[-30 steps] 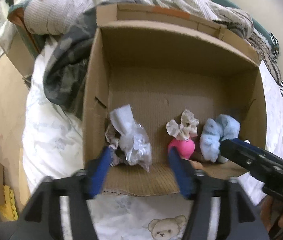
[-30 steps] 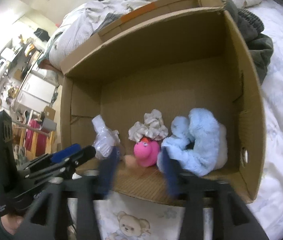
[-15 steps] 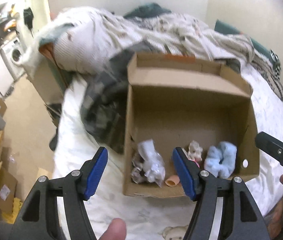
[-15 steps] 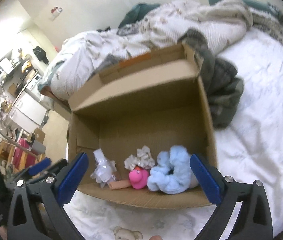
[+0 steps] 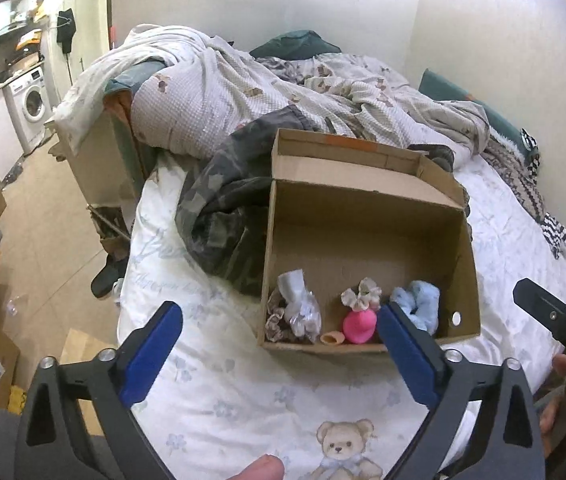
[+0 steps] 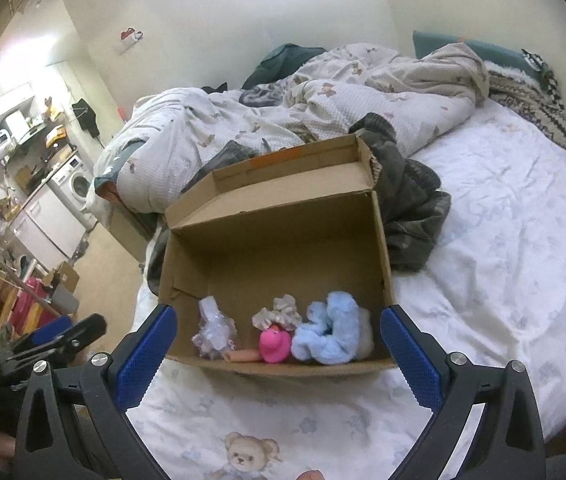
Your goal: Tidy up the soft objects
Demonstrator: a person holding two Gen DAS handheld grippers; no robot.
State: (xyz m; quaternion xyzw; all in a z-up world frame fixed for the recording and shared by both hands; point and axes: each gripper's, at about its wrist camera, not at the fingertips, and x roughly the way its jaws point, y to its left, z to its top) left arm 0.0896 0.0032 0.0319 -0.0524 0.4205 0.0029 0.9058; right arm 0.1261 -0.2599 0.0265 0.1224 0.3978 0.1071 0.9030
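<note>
Left tongs [image 5: 279, 338] tilt down toward the cardboard box [image 5: 367, 216] on the bed [image 5: 219, 380], jaws opening with nothing gripped; the pink toy [image 5: 359, 325] and blue fluffy cloth [image 5: 419, 306] lie just beyond the right-hand pad.

Right tongs [image 6: 279, 344] also tilt down, spread wide and empty, framing the box [image 6: 283, 240]; its soft things lie beyond and between the pads.

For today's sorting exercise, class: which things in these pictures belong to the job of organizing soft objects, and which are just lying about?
Part of the job:
cardboard box
light blue scrunchie
pink toy
floral scrunchie
plastic-wrapped bundle
peach tube

Just lying about:
rumpled duvet
camouflage garment
bear-print sheet
washing machine
</note>
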